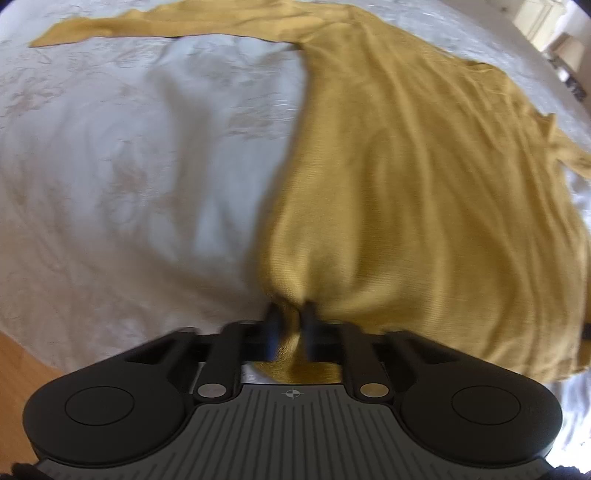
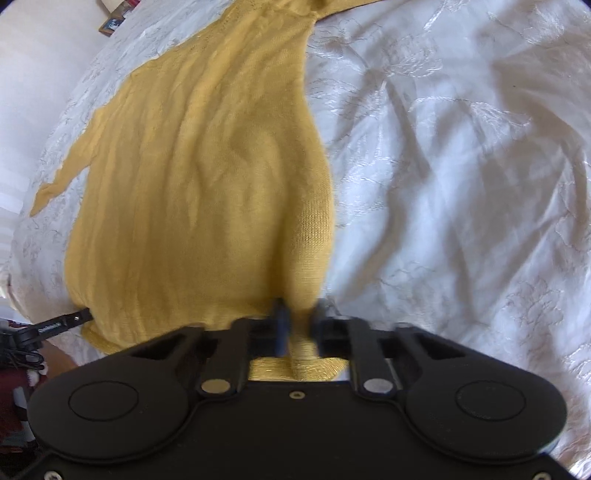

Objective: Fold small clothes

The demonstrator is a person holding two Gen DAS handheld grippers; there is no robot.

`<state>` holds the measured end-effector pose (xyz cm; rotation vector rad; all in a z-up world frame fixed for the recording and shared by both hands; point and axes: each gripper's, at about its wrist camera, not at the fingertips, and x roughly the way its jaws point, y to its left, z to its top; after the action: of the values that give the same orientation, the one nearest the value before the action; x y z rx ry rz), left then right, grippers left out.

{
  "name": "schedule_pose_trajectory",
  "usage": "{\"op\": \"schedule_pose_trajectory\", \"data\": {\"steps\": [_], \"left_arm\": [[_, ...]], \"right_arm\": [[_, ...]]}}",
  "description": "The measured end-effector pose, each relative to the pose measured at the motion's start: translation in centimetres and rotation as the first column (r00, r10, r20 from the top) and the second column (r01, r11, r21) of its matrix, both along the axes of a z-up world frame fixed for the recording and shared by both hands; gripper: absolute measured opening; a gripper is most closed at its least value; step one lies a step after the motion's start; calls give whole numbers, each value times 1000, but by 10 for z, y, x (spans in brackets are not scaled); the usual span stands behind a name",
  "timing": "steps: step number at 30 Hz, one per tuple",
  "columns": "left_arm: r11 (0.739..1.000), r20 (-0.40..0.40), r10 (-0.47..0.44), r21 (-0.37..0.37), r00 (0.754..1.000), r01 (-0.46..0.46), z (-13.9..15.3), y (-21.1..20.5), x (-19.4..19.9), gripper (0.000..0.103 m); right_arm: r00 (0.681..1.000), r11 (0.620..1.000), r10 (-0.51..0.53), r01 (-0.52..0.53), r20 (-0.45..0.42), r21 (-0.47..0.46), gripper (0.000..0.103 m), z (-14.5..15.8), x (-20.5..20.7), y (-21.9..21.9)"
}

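Note:
A mustard-yellow knit sweater [image 1: 424, 166] lies spread on a white embroidered bedspread [image 1: 129, 166]. My left gripper [image 1: 291, 314] is shut on the sweater's near hem at its left corner, and the fabric bunches between the fingers. One long sleeve [image 1: 129, 26] stretches away to the far left. In the right wrist view the same sweater [image 2: 207, 177] runs away from me, and my right gripper [image 2: 301, 314] is shut on its near hem at the right corner. The other gripper's black tip [image 2: 70, 318] shows at the hem's left end.
The bedspread [image 2: 461, 166] extends wide to the right of the sweater. A wooden floor [image 1: 22, 365] shows past the bed's near left edge. Furniture [image 1: 546, 33] stands at the far right, and dark items with cables [image 2: 18, 354] sit by the bed's left edge.

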<state>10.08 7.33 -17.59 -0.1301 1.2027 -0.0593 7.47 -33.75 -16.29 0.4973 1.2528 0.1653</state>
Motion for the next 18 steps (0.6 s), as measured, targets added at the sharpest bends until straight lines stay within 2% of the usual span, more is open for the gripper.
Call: {"op": "schedule_pose_trajectory", "data": {"steps": [2, 4, 7, 9, 12, 13, 16, 18], "left_arm": [[999, 23, -46, 13, 999, 46, 14, -5, -4, 7], [999, 53, -53, 6, 997, 53, 34, -1, -10, 7], [1000, 47, 4, -28, 999, -3, 52, 18, -15, 7], [1000, 30, 1, -6, 1000, -1, 52, 26, -19, 7], [999, -24, -31, 30, 999, 32, 41, 30, -16, 7], [998, -44, -36, 44, 998, 38, 36, 29, -14, 4], [997, -99, -6, 72, 995, 13, 22, 30, -9, 4], [998, -114, 0, 70, 993, 8, 21, 32, -5, 5]], "right_arm": [[999, 999, -10, 9, 45, 35, 12, 19, -5, -1], [994, 996, -50, 43, 100, 73, 12, 43, -16, -7], [992, 998, -56, 56, 116, 2, 12, 63, -26, -14], [994, 997, -59, 62, 87, -34, 11, 57, -28, -18], [999, 996, -52, 52, 1, -73, 11, 30, -23, -13], [999, 996, -33, 31, -29, -89, 11, 19, -20, -9], [995, 985, 26, -42, -99, -169, 12, -2, -13, 7], [992, 981, 21, -45, -125, -188, 20, -6, -11, 10]]}}
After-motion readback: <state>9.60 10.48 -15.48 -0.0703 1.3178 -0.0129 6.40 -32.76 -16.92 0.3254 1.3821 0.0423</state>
